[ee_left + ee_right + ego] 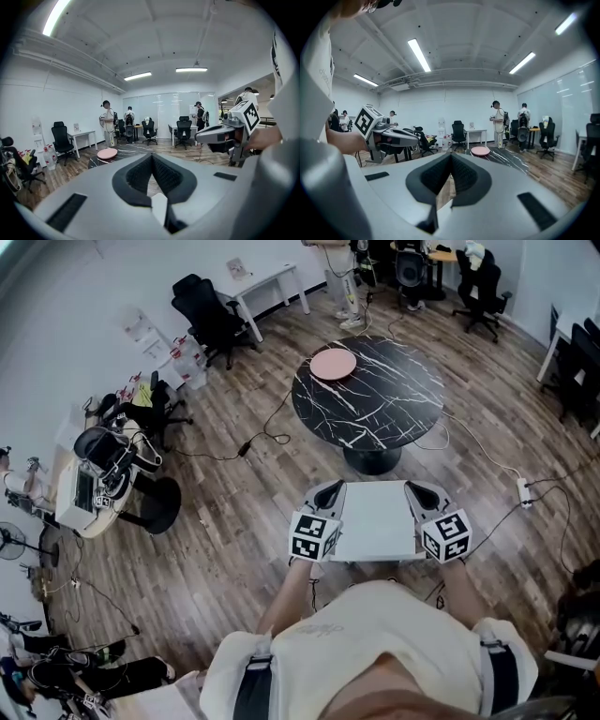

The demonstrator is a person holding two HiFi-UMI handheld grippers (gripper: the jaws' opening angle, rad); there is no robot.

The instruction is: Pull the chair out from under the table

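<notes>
I had the chair (pixel 375 521) out on open floor (pixel 234 531), on my side of the table (pixel 394 399). Its far edge lay just short of the table's pedestal (pixel 372 462) and clear of the round rim. All I could see of it from the head view was a flat white panel, nearly square. Its far and near edges ran side to side, and its side edges ran from me toward the table. I couldn't tell its front from its back.

The left gripper (pixel 328 491) sat against the panel's left edge and the right gripper (pixel 424 491) against its right edge, both pointing toward the table. In each gripper view the jaw tips met, with a bit of white showing in the gap behind them. I took both as clamped on the chair.

To the left the floor was bare well out to a black stool (pixel 155 505). To the right a cable (pixel 487 460) ran across the boards to a power strip (pixel 523 491), near that side. A pink plate (pixel 333 364) sat at the table's far-left rim.
</notes>
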